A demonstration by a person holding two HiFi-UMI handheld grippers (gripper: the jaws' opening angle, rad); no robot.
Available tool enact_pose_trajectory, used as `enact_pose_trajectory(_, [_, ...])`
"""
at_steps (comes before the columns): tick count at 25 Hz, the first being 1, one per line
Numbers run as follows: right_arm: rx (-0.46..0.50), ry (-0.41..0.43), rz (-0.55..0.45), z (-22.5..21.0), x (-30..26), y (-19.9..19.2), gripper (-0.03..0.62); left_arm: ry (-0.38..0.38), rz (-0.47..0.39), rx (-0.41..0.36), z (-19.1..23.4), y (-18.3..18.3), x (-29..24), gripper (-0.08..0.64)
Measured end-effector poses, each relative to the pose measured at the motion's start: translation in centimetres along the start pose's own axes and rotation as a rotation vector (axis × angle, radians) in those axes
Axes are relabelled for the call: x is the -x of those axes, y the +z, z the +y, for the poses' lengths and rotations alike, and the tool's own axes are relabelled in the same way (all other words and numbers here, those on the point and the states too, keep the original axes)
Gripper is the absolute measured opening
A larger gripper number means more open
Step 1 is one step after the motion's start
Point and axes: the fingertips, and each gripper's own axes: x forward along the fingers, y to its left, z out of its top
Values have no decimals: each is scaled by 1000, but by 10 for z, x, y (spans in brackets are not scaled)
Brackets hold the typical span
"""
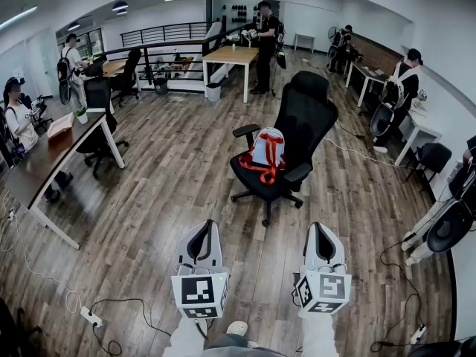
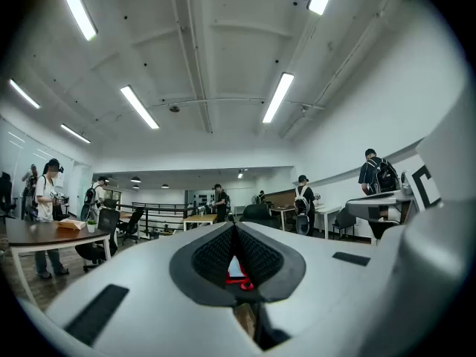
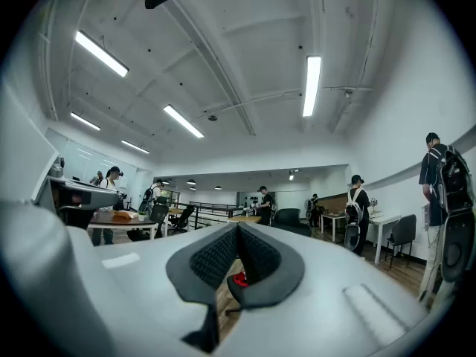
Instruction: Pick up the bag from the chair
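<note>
A pale grey-blue bag [image 1: 268, 149] with red straps leans upright on the seat of a black office chair [image 1: 297, 129] in the middle of the wooden floor. Both grippers hover near the bottom of the head view, well short of the chair. My left gripper [image 1: 204, 233] is shut and holds nothing. My right gripper [image 1: 321, 230] is shut too, also empty. In the left gripper view a sliver of the bag [image 2: 236, 272] shows through the hollow between the shut jaws. The right gripper view catches only a red bit of strap [image 3: 239, 280] there.
A long brown desk [image 1: 46, 162] with a black chair stands at the left. A wooden table [image 1: 232, 55] stands at the back, a person beside it. More people and white desks [image 1: 416, 129] line the right wall. Cables [image 1: 111, 303] and a power strip lie on the floor nearby.
</note>
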Motion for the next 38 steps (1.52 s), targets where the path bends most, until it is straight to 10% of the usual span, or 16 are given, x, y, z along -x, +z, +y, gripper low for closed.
enact_pose_trajectory(38, [-44, -32, 22, -10, -78, -37, 9, -18, 31, 14, 24, -28, -86, 6])
